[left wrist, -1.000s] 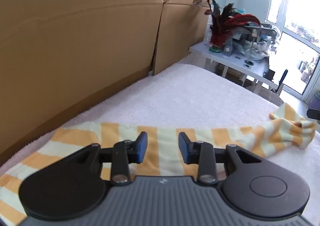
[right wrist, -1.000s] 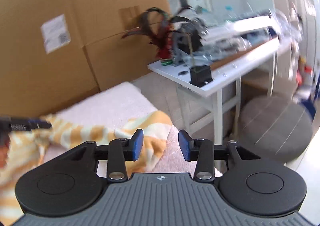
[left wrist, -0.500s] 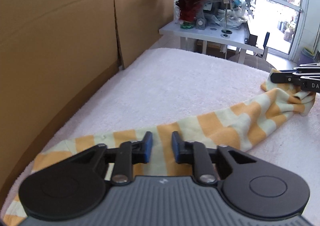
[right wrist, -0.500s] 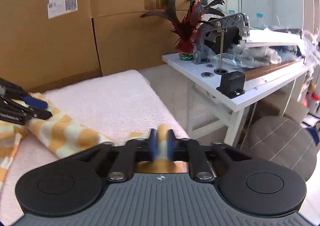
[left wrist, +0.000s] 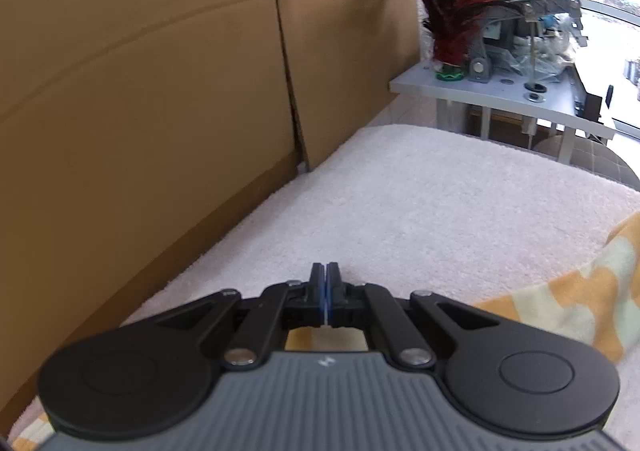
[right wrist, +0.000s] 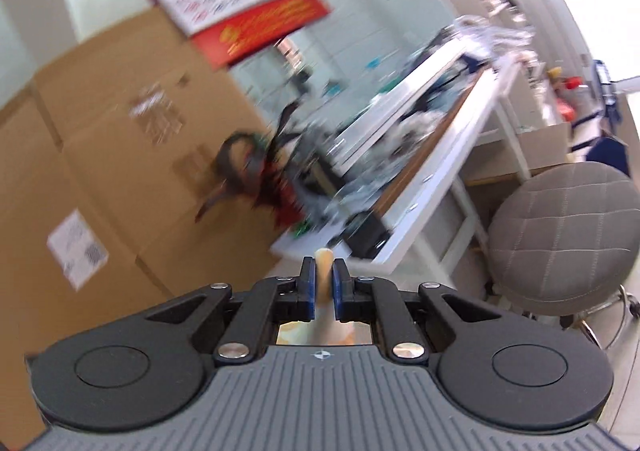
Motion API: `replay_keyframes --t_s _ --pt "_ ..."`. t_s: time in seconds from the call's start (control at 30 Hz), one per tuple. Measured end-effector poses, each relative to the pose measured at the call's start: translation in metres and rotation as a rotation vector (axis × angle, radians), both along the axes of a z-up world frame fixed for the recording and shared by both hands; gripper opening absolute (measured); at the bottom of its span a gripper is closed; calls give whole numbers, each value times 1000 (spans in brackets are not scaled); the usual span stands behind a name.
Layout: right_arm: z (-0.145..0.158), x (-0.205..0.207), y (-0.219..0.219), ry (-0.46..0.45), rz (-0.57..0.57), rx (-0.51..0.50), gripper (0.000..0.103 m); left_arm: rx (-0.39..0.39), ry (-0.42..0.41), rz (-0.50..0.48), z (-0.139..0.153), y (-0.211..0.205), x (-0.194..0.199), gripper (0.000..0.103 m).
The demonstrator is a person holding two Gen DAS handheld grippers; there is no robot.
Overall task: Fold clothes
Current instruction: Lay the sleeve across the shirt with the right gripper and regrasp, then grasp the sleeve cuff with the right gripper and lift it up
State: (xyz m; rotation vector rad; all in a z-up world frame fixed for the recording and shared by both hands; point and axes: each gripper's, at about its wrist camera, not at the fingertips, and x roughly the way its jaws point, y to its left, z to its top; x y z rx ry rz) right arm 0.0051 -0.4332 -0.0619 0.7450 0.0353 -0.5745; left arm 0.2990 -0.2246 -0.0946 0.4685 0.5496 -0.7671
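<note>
With both ends pinched so I can carry one over the other, my left claw [left wrist: 326, 283] and right claw [right wrist: 323, 281] clamp the orange-and-cream striped knit garment [left wrist: 576, 307], probably lifted off the white towelled surface [left wrist: 420, 203].

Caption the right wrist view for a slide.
Right gripper shut on a fold of striped cloth, room blurred behind.

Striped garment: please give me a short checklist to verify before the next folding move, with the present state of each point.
1. Left claw shut on the striped garment: ok; a thin edge shows between the pads.
2. Right claw shut on cloth: ok.
3. Towel surface ahead free: ok.
4. Garment hangs without twist: cannot tell.
5. Right wrist view sharp: not ok, blurred.
</note>
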Motion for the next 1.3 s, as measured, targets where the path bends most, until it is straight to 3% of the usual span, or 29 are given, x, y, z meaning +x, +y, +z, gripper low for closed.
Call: replay_keyframes --t_s 0.1,0.2,0.27,0.3,0.4,0.47,0.6,0.73,0.87,0.97,1.0,1.03,1.07,1.17,1.27,1.3 --pt "-4 -12 -7 -5 -91 43 10 -74 14 -28 9 14 -7 1" --pt "-8 -16 -14 33 -123 45 9 -132 24 -102 21 31 -22 16" --pt "-13 -14 -18 69 -103 64 9 -130 36 -133 22 38 -30 18" --pt "-16 -12 -20 85 -76 80 10 -116 45 -143 21 39 -33 18" --pt "-24 -7 -23 134 5 128 27 -98 69 -149 15 50 -41 18" --pt "-28 -6 -19 138 101 153 27 -121 88 -143 15 66 -47 18" --pt "-37 -1 -6 103 416 265 28 -127 141 -127 15 98 -59 19" --pt "-43 15 9 105 555 343 36 -85 159 -118 6 111 -70 22" --pt "-41 33 15 87 474 353 42 -156 210 -99 0 110 -66 22" --pt "-40 44 11 60 394 373 39 -233 285 -104 -2 106 -63 26" --pt "-39 47 9 53 371 365 33 -242 293 -114 -2 106 -65 29" --pt "-37 49 8 46 348 357 18 -240 291 -126 -2 106 -69 30" --pt "-35 48 5 28 323 336 12 -239 289 -138 -2 106 -72 30" --pt "-24 39 0 -6 267 261 12 -239 297 -179 -2 115 -82 34" --pt "-20 33 -1 48 253 201 14 -244 294 -178 -1 124 -88 35" --pt "-21 33 -1 65 281 210 24 -246 294 -171 -1 125 -88 37"
